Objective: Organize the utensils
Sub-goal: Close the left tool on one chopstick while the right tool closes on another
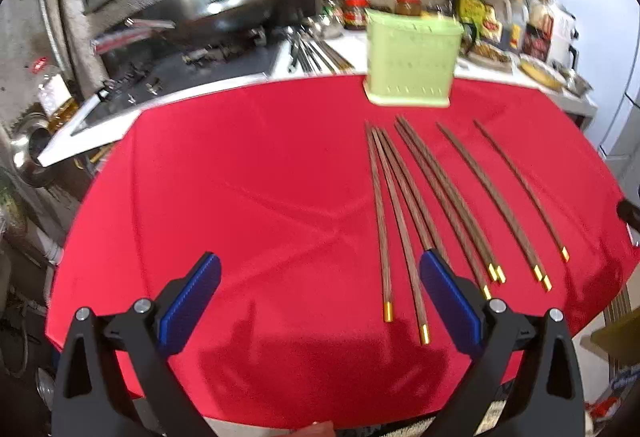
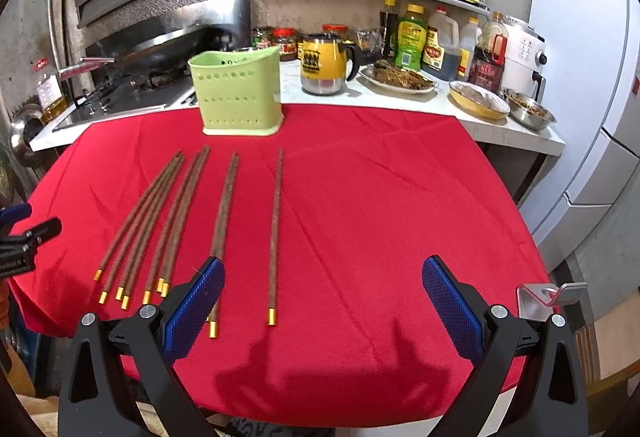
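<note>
left gripper (image 1: 320,301) open, empty | right gripper (image 2: 324,301) open, empty | chopsticks (image 2: 224,205) all on red cloth (image 2: 380,197) | green holder (image 2: 236,93) looks empty | progress: none stowed

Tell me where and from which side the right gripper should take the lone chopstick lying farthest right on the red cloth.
Probably grip the lone chopstick on its wooden shaft a little above the gold cap, coming straight down from above with the right gripper open wide. It lies flat on the red cloth, pointing toward the green holder, well apart from its neighbours, so the fingers can straddle it sideways.
</note>
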`<state>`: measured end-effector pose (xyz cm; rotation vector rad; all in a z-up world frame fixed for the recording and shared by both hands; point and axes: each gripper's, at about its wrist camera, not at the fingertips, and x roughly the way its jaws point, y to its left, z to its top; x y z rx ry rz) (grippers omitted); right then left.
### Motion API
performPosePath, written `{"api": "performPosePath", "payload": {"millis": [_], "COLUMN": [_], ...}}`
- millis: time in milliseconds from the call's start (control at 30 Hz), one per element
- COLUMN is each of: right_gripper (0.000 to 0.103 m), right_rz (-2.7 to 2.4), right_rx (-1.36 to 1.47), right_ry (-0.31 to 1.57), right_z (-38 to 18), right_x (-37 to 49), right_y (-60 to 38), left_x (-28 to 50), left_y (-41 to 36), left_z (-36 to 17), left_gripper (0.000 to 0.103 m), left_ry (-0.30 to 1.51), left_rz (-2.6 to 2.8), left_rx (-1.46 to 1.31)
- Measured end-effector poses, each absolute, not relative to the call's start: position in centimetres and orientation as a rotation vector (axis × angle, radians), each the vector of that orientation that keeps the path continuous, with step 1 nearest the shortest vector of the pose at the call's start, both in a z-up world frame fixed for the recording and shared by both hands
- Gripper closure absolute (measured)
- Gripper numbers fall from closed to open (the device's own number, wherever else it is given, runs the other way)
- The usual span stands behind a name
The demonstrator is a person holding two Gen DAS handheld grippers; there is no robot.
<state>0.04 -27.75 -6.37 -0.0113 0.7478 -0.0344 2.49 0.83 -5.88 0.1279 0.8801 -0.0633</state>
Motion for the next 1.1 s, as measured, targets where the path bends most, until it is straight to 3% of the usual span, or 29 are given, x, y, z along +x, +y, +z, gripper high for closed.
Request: {"api": "performPosePath", "payload": {"millis": [433, 967, 1000, 1067, 1100], "right_gripper": [0.006, 0.012, 0.015, 0.034, 0.036], "right_rz": [0.023, 0.060, 0.062, 0.056, 0.059], "right_rx": [0.051, 0.039, 0.031, 0.020, 0.022], "right_ry": [0.828, 0.864, 0.864, 0.871, 0.879], "right_z": [-10.7, -12.8, -12.9, -13.0, -13.2], "right_x": [2.1, 5.2, 5.4, 5.8, 6.0], "right_y": [-27.7, -26.4, -26.2, -25.9, -25.8], "left_x": [5.2, 7.9, 8.0, 8.0, 7.9], "left_y": [0.1, -0.2, -0.2, -0.2, -0.2], "left_z": [-11.0, -12.5, -12.5, -12.5, -12.5], "left_gripper": [0.006, 0.005, 0.005, 0.005, 0.005], "left_ry": [1.012, 1.055, 1.061, 1.057, 1.050], "left_rz": [-0.054, -0.094, -0.094, -0.091, -0.086], "left_rx": [0.122, 0.101, 0.101, 0.096, 0.091]}}
